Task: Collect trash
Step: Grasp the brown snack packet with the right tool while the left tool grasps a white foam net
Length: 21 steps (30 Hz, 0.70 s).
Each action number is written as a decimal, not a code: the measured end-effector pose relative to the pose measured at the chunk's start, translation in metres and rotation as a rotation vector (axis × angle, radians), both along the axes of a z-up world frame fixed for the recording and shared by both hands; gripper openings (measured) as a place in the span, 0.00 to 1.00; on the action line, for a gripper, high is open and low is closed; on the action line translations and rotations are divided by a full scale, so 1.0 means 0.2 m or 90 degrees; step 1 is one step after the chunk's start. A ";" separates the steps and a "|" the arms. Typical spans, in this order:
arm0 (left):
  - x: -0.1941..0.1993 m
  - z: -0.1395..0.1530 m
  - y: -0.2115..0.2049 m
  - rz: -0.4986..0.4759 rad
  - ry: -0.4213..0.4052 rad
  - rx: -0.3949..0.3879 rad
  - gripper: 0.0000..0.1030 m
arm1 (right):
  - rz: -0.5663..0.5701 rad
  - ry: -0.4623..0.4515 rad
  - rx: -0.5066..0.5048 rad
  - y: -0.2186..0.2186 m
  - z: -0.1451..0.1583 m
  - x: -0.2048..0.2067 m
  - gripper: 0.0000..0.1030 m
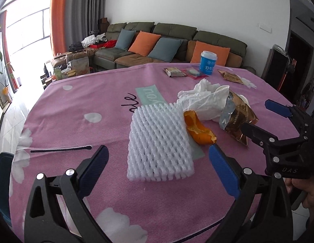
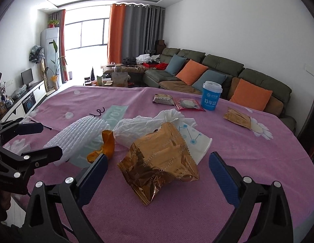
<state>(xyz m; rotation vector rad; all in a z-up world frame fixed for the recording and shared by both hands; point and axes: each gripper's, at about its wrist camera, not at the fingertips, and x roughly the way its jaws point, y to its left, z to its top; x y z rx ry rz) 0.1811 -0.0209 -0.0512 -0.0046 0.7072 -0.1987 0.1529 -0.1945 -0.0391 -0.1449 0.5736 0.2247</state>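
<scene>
White foam netting (image 1: pixel 160 140) lies on the pink-clothed counter (image 1: pixel 76 109) in the left wrist view, between the spread, empty left tongs (image 1: pixel 158 160), touching an orange peel (image 1: pixel 198 128).

From the right wrist, a crumpled gold wrapper (image 2: pixel 159 162) sits between the spread, empty right tongs (image 2: pixel 158 163), against white tissue (image 2: pixel 136 128). Further back stands a blue cup (image 2: pixel 211 95).

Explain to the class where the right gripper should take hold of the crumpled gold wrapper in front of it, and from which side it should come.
The gold wrapper lies crumpled and puffed up on the pink cloth, between the open fingers of the right gripper. Probably best to come straight forward from the near side and close across its raised middle: the flat crimped corners hug the cloth, and the orange peel and tissue crowd its far side.
</scene>
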 end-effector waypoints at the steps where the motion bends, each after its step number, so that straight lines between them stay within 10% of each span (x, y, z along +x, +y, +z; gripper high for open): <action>1: 0.02 -0.01 0.00 -0.003 0.006 -0.007 0.94 | 0.002 0.003 -0.002 0.00 -0.01 0.01 0.92; 21: 0.18 -0.13 0.00 0.027 0.074 -0.010 0.70 | 0.009 0.047 -0.023 0.04 -0.07 0.06 0.70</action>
